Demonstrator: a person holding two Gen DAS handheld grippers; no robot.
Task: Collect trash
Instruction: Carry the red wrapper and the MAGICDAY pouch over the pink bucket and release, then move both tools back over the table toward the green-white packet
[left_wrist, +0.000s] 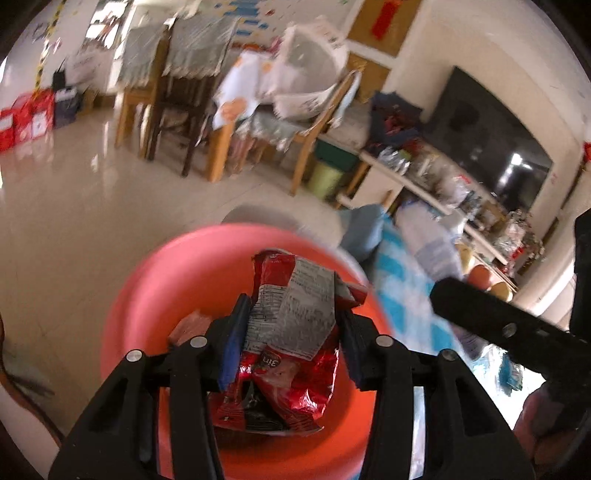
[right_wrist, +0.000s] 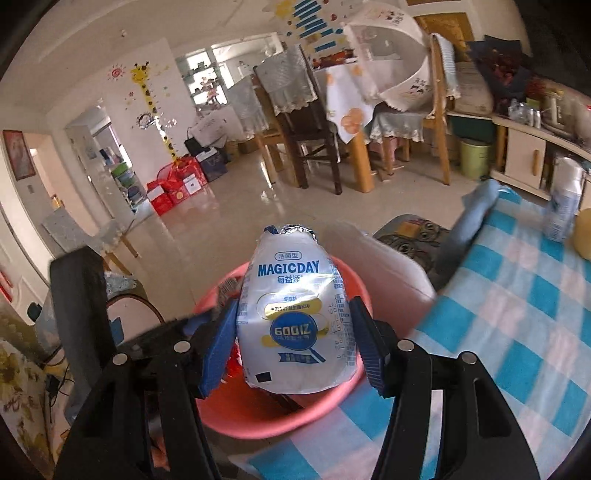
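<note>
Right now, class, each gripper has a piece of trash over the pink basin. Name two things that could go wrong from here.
1. The red snack wrapper sits between the left gripper fingers, which look loose on it; it is light and crumpled and could snag on a pad rather than fall cleanly.
2. The white MAGICDAY bottle, in the right gripper, hangs near the pink basin rim by the checked cloth; released there, it might tumble outside.

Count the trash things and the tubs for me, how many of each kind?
Crumpled red foil snack wrappers: 1
White plastic MAGICDAY drink bottles: 1
Round pink plastic tubs: 1
Total: 3
A small pinkish scrap lies in the tub too, but it is too blurred to name.
</note>
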